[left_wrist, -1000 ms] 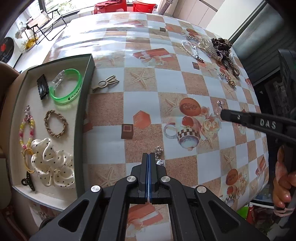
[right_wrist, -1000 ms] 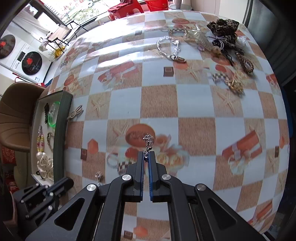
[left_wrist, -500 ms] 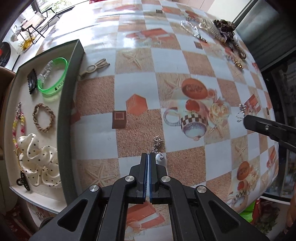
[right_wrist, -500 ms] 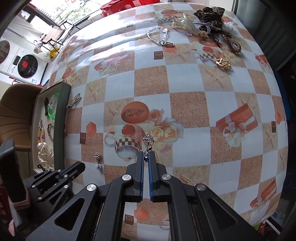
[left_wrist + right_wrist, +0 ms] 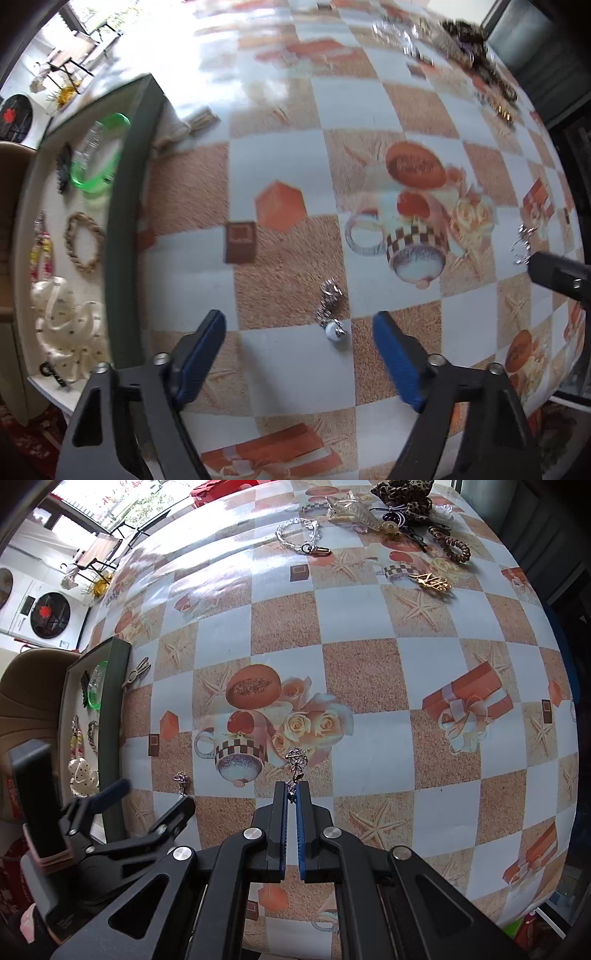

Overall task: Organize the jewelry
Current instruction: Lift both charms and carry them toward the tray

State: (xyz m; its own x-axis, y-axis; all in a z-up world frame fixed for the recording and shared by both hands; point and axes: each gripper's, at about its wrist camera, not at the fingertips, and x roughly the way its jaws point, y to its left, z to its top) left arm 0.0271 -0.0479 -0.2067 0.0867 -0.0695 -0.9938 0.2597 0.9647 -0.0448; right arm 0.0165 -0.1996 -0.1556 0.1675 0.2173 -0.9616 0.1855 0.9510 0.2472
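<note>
My left gripper (image 5: 299, 325) is open, its blue pads spread wide. A silver earring with a pearl drop (image 5: 330, 310) lies on the tablecloth between and just ahead of the fingers; it also shows in the right wrist view (image 5: 181, 780). My right gripper (image 5: 292, 792) is shut on a second silver earring (image 5: 296, 762), which sticks out past the fingertips. That earring and the right gripper's tip show in the left wrist view (image 5: 522, 245). The dark green jewelry tray (image 5: 122, 221) stands at the left.
The tray holds a green bracelet (image 5: 98, 155), a braided ring (image 5: 84, 242), a beaded bracelet, a dotted scrunchie (image 5: 70, 328) and black clips. A gold hair clip (image 5: 137, 672) lies beside the tray. More jewelry (image 5: 399, 520) is piled at the table's far right.
My left gripper has opened and let go of the pearl earring, which now lies on the tablecloth. The right gripper has moved back toward me with its earring held.
</note>
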